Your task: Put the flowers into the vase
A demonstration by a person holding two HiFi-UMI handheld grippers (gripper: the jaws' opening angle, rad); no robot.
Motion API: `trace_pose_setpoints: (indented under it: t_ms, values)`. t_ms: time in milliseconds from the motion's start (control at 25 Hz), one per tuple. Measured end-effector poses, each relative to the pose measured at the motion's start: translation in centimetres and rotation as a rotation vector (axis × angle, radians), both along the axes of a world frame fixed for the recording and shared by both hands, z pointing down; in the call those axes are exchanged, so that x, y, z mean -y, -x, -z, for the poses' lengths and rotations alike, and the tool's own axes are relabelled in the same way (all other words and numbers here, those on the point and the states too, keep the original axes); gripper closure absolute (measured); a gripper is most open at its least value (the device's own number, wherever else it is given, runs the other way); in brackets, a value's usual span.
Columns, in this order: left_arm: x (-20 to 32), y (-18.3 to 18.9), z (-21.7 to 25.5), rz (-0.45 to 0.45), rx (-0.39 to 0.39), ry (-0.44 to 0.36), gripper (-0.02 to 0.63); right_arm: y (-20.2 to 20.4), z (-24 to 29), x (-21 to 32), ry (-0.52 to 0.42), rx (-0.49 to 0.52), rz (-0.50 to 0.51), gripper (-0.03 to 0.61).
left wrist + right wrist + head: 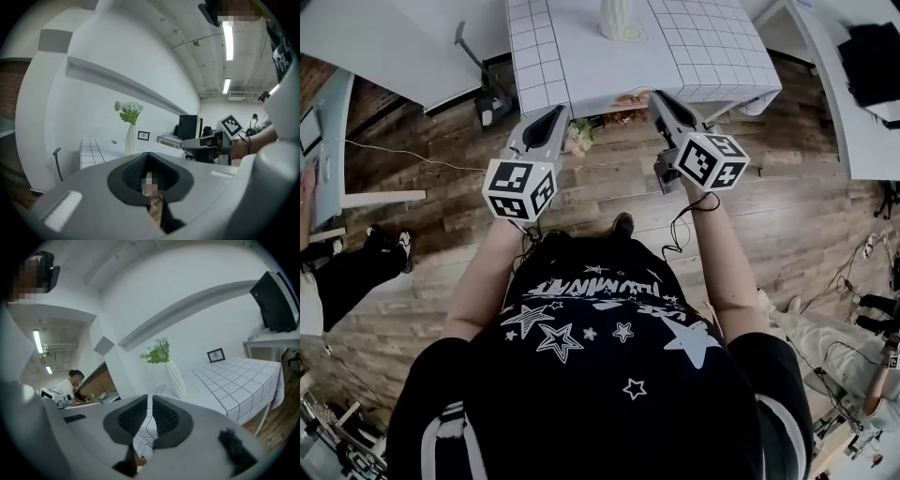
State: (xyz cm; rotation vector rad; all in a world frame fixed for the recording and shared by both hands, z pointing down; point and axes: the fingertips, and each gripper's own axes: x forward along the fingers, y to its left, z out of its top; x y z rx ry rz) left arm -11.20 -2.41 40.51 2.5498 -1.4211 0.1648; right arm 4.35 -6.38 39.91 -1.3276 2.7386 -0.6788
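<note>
A white ribbed vase (130, 139) (176, 378) stands on the table with the checked cloth (581, 56). White flowers with green leaves (129, 110) (157, 351) stand in it. The head view shows only the vase's base (619, 21) at the table's far side. My left gripper (555, 112) (147, 157) is shut and holds nothing I can see. My right gripper (661, 98) (150, 401) is open by a narrow gap with nothing between the pads. Both hang at the table's near edge, pointing toward the vase. A small white and green cluster (579, 136) shows below that edge, beside the left gripper.
A small picture frame (215, 355) stands behind the vase, and a round yellowish disc (632, 33) lies beside it. A black monitor (276, 301) sits on a white desk to the right. A dark chair (487, 89) stands left of the table. A person (70, 385) sits far left.
</note>
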Motion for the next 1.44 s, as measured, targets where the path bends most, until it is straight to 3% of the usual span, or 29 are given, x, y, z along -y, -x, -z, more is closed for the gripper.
trace_pose_setpoints:
  t_ms: [520,760,1440]
  values:
    - [-0.4,3.2,1.5,-0.157,-0.06,-0.046,0.604,3.8,2.6,-3.5,-0.055,-0.106,-0.156,0.561]
    - [-1.2,5.1,2.3,-0.204,-0.09,-0.061,0.604,6.0,2.9,-5.4,-0.044,-0.174,-0.178,0.566]
    - [-4.3,10.6,1.5,-0.301,-0.058,-0.041,0.604,12.5,2.9,-9.7,-0.058,-0.247,-0.249,0.568]
